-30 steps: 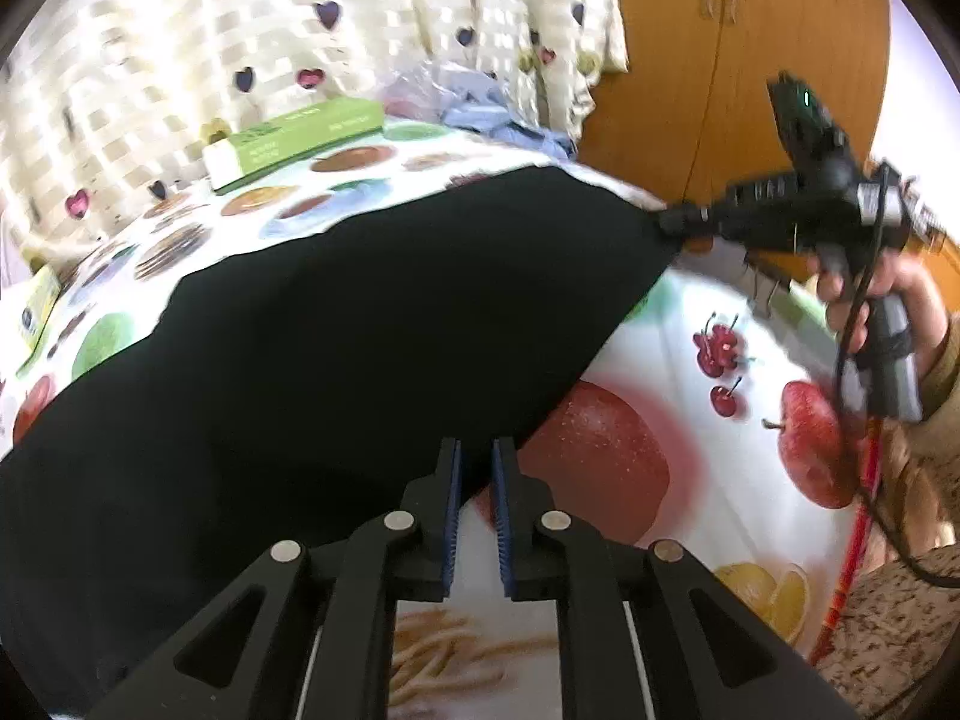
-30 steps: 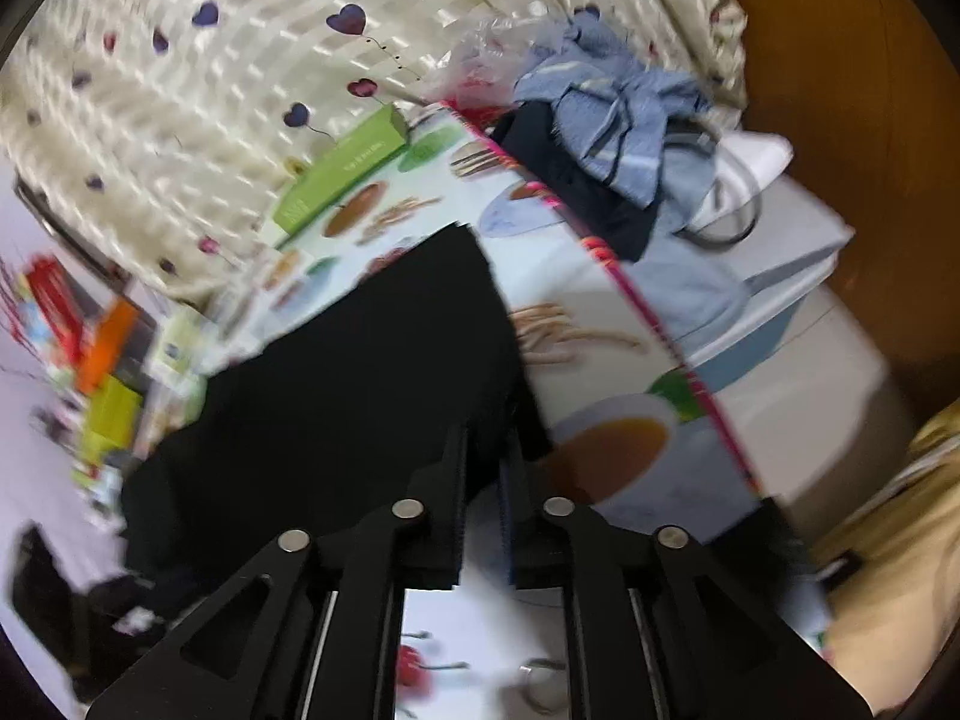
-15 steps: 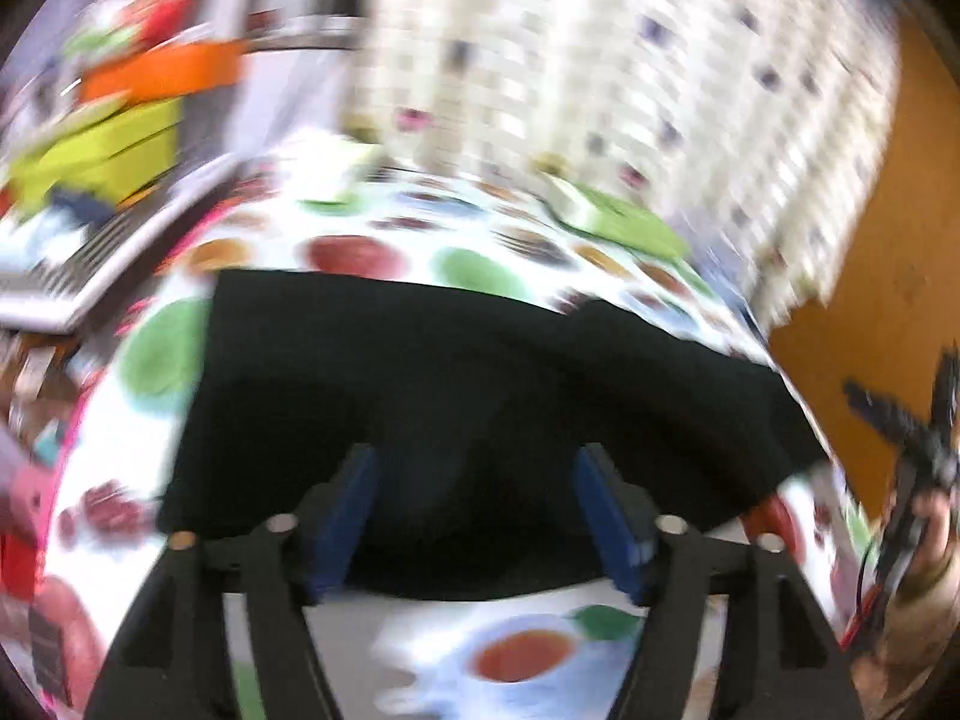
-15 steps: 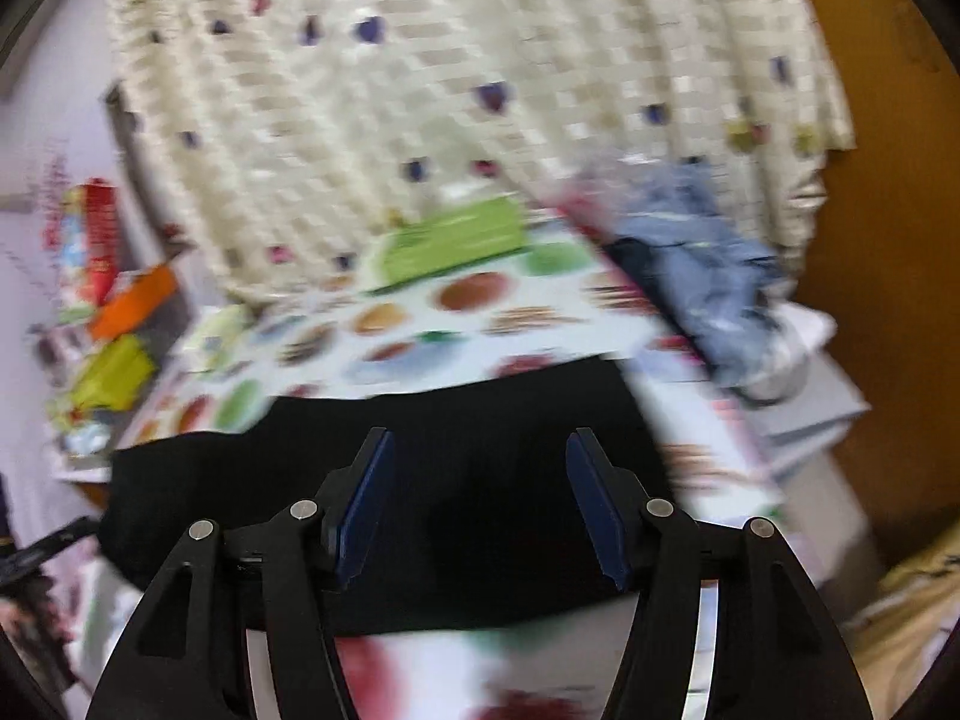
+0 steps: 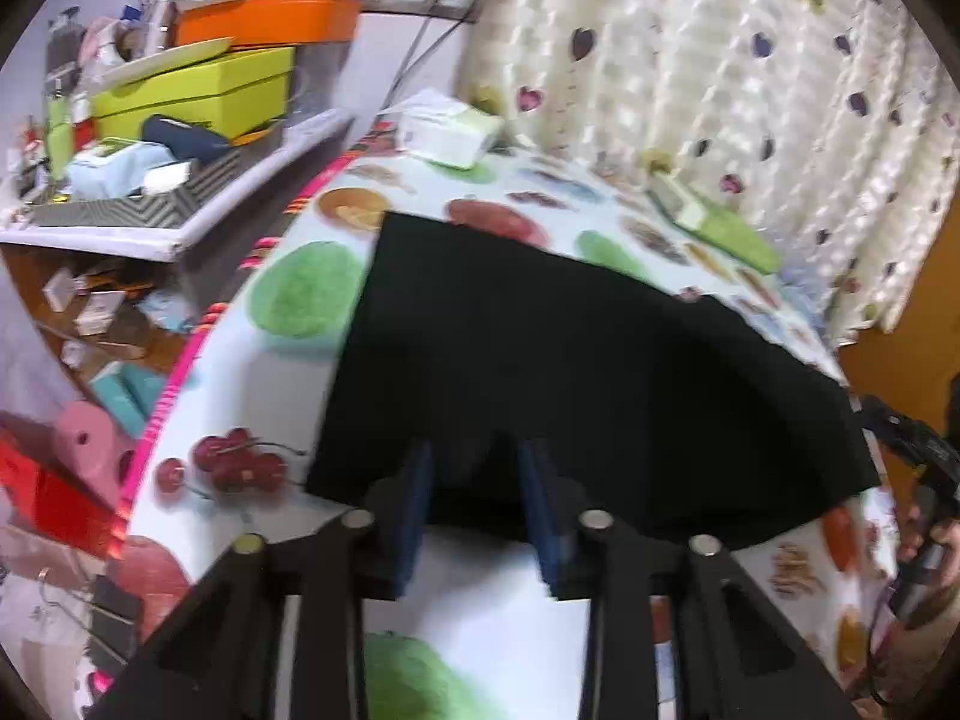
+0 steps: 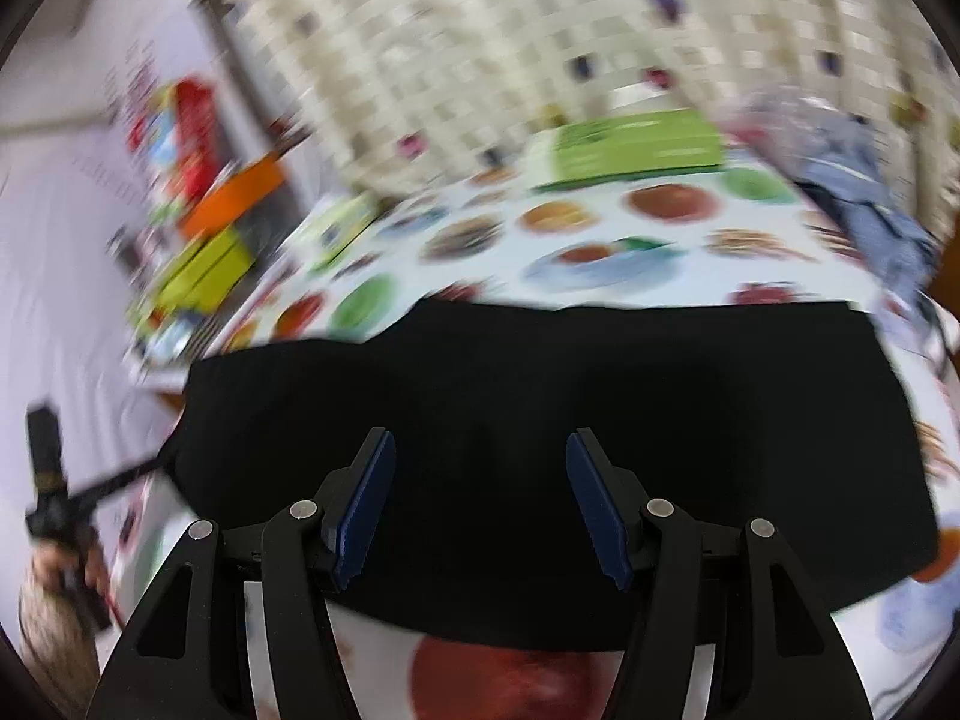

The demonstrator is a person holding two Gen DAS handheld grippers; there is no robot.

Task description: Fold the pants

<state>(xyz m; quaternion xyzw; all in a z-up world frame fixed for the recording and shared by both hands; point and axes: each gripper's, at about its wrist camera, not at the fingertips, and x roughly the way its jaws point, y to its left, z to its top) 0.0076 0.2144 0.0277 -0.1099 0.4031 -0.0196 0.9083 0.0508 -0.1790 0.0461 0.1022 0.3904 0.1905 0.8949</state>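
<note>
One pair of black fabric pants (image 5: 576,372) is lying folded flat on the counter (image 5: 288,360), which is wearing a white oilcloth printed with fruit and food pictures. In the right wrist view the same pants (image 6: 600,420) are showing as a broad dark band across the middle of the cloth, with a little blur.

Two hand-held grippers are working here. The left hand-held gripper (image 5: 477,504) is hovering over the near edge of the pants; its blue-padded fingers (image 5: 414,510) are standing a narrow gap apart and have just been closing, and the fabric's edge is lying between them, though the pads are not visibly pressing on it. The right hand-held gripper (image 6: 480,498) is standing wide apart above the pants, its two blue pads (image 6: 366,504) touching nothing.

Each gripper is also appearing small at the edge of the other's view, held by a person's hand (image 6: 66,564).

Behind the pants, one long green cardboard box (image 6: 636,147) is lying near the far edge of the counter, and one white-and-green tissue pack (image 5: 450,132) is sitting at its far left corner. One pile of blue clothes (image 6: 864,198) is resting at the right end. A cream curtain dotted with hearts (image 5: 720,72) is hanging behind.
</note>
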